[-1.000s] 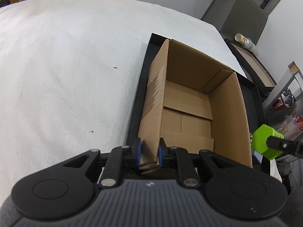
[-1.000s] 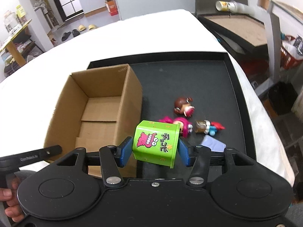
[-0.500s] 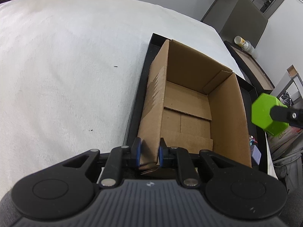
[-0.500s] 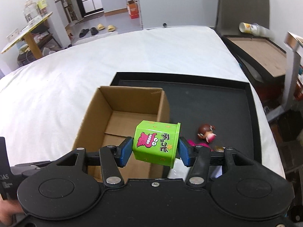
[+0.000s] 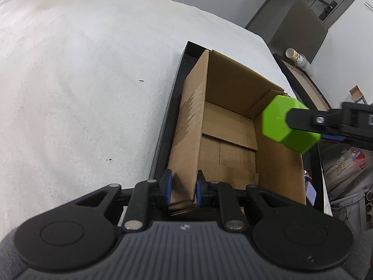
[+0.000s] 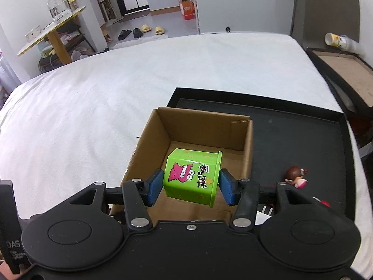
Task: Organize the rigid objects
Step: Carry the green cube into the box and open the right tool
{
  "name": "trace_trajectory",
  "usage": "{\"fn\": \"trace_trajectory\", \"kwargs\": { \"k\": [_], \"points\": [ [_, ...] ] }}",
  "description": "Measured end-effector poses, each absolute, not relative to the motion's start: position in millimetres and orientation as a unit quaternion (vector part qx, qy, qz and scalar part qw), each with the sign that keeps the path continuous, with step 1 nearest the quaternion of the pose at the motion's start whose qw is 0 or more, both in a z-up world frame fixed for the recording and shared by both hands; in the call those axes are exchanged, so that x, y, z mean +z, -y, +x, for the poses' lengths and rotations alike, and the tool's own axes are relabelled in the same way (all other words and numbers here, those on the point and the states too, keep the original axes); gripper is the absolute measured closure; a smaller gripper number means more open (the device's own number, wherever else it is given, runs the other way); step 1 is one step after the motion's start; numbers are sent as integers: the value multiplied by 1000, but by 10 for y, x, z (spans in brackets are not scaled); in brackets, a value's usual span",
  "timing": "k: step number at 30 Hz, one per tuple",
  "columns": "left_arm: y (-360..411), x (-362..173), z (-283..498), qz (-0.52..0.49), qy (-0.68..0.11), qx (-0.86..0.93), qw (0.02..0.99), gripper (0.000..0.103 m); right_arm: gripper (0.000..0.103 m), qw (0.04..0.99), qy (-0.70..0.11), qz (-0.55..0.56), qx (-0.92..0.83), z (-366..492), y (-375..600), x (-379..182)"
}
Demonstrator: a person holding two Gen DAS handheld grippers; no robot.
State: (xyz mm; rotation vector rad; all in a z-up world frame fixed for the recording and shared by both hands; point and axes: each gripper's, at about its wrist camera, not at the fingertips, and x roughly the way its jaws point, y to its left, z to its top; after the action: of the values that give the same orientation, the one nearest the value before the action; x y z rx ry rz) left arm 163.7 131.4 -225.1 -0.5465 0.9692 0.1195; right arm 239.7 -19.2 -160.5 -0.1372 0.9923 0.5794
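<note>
The step in hand looks like the drop-off: the right gripper (image 6: 190,187) is clamping the green cartoon box (image 6: 192,178) between its 2 blue pads and holding it in the air above the open cardboard box (image 6: 163,137). The left gripper (image 5: 182,190) is pinching the near wall of that cardboard box, apparently steadying it on the black tray (image 6: 303,144).

The next move probably calls for lowering the green cartoon box past the rim, then parting the pads so it lands on the cardboard floor, while the left gripper is bracing the wall against a nudge.

The right wrist view is showing things the other is mostly hiding: the printed face of the green cartoon box, and a small doll figure (image 6: 296,175) lying on the tray to the right of the cardboard box, seemingly waiting its turn. The left wrist view is showing the green cartoon box (image 5: 288,126) from the side, hanging over the right-hand wall rather than dead centre, and the bare interior of the cardboard box (image 5: 229,126).
</note>
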Motion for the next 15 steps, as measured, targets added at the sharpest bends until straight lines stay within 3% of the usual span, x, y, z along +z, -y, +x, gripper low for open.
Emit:
{"fn": "trace_trajectory", "kwargs": {
  "k": [15],
  "points": [
    [-1326,-2260,1649,-264,-455,60,848,85,52,812,-489,-52,314,2564,16,-1966]
  ]
}}
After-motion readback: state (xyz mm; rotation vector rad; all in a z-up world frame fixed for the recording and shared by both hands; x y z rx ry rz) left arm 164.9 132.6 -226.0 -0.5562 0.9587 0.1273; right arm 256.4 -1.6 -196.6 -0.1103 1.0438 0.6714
